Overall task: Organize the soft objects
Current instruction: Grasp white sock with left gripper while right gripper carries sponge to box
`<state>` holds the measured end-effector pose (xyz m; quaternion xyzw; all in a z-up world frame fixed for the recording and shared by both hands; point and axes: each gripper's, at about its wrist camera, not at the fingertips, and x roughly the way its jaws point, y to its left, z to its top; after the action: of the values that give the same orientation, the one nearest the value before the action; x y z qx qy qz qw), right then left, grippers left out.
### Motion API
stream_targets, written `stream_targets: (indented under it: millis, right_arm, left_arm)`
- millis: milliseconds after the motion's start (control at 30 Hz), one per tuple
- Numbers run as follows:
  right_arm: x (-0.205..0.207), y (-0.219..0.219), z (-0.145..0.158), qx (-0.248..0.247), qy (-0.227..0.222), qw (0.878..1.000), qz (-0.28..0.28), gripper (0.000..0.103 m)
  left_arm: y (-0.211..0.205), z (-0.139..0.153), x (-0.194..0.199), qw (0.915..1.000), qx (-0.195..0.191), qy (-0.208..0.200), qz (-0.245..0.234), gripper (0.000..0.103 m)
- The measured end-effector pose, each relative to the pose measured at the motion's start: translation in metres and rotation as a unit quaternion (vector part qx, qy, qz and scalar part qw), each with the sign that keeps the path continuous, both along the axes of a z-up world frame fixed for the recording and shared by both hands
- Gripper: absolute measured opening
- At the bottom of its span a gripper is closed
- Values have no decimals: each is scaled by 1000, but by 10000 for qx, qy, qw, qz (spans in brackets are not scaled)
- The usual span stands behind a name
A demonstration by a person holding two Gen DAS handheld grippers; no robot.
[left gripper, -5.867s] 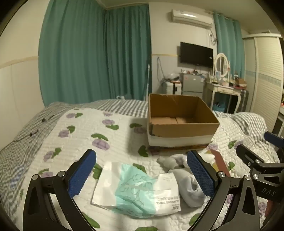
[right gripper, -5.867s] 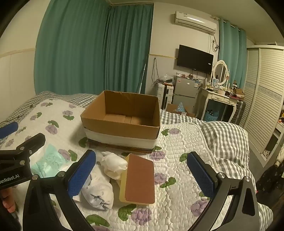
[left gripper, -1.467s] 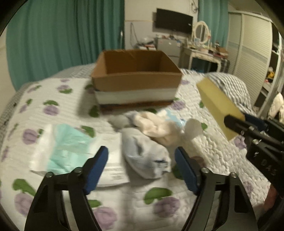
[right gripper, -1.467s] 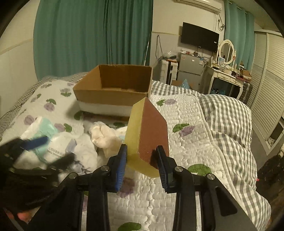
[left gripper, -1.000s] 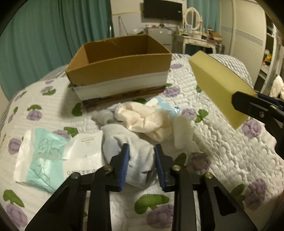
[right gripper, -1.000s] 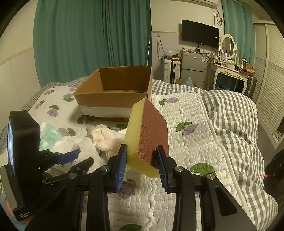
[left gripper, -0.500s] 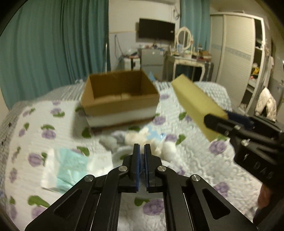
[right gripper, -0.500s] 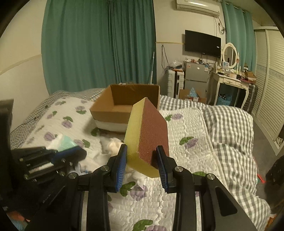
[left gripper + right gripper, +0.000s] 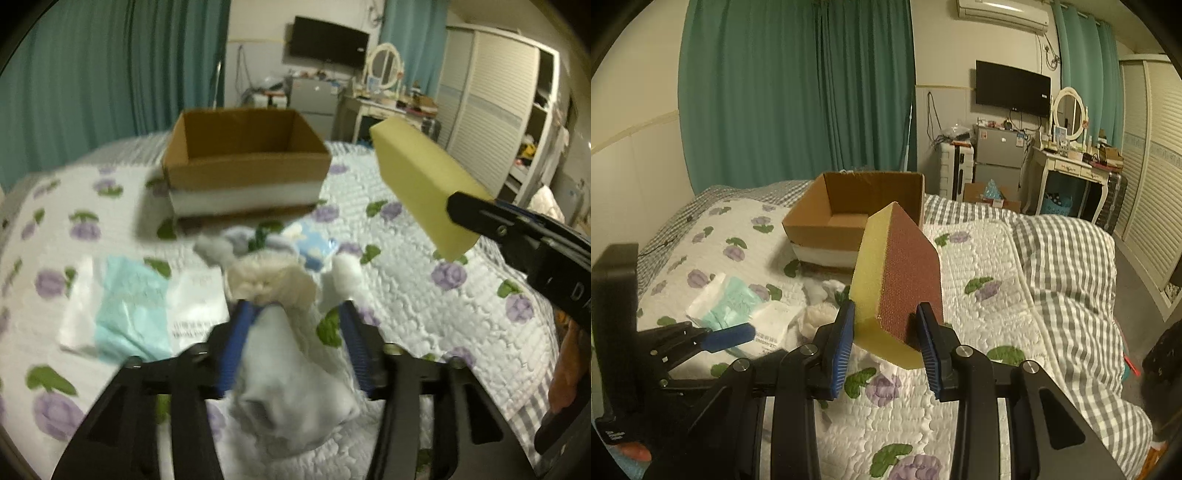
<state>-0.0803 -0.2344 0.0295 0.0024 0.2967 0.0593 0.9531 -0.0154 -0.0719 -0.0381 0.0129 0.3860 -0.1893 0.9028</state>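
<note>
My right gripper (image 9: pixel 886 325) is shut on a yellow sponge with a brown scrub face (image 9: pixel 897 280) and holds it in the air above the bed; the sponge also shows in the left wrist view (image 9: pixel 421 184). My left gripper (image 9: pixel 295 332) stands around a grey-white sock (image 9: pixel 288 373) on the quilt, its jaws partly apart on either side of the sock. A cream cloth (image 9: pixel 269 284) lies just beyond. The open cardboard box (image 9: pixel 243 162) sits at the back, also in the right wrist view (image 9: pixel 849 218).
A teal and white towel packet (image 9: pixel 140 306) lies left of the sock. A small blue packet (image 9: pixel 314 243) and a white cloth bit (image 9: pixel 343 273) lie before the box. The bed's right edge drops to the floor by a wardrobe (image 9: pixel 1152 177).
My left gripper was shut and empty above the bed; now its jaws are apart and it has come down around the grey-white sock. The right gripper keeps the sponge raised.
</note>
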Motion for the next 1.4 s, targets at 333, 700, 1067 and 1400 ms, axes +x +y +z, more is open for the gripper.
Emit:
stream_targets:
  millis: [333, 700, 1067, 1400]
  right_arm:
    - [8, -14, -18, 113, 181, 9997, -131, 34]
    - [-5, -6, -2, -28, 51, 9999, -108, 34]
    - [8, 10, 70, 22, -542, 9978, 380, 34]
    - [103, 21, 137, 230, -984, 9929, 631, 33]
  left_arm:
    - [-23, -67, -9, 9905, 652, 1184, -253, 74]
    - [-17, -30, -24, 9968, 540, 554, -202, 42]
    - [1, 106, -4, 9940, 324, -1039, -57, 41]
    - [16, 168, 114, 9918, -96, -1255, 231, 41]
